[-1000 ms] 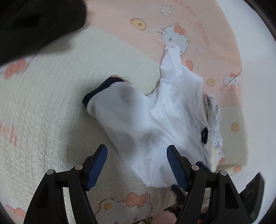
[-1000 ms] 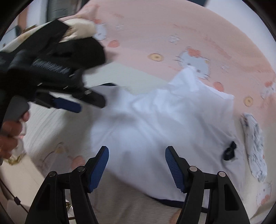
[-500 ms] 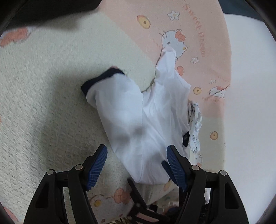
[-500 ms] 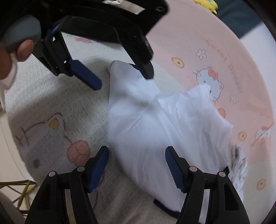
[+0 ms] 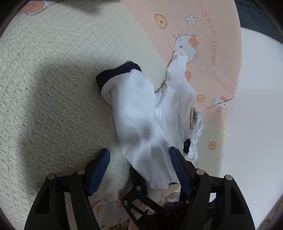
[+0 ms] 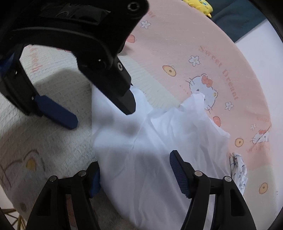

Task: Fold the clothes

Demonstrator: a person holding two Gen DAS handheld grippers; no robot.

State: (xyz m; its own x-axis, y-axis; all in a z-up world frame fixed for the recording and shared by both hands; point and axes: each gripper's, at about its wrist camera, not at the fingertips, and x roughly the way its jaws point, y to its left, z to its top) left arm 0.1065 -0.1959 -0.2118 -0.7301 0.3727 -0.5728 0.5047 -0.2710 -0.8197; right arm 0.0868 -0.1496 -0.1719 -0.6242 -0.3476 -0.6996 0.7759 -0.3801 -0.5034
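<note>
I see a pink and cream blanket (image 5: 53,88) spread wide, the white shirt (image 5: 145,120) crumpled on it, a small patterned cloth (image 6: 238,169) beside the shirt. My left claw (image 5: 139,159) hangs released over the shirt's near end. My right claw (image 6: 134,169) has just been closing, shirt between its jaws, not yet pinched.

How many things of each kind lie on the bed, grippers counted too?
White shirts: 1
Patterned cloths: 1
Blankets: 1
Yellow toys: 1
Grippers: 2, left, right
Total: 6
</note>
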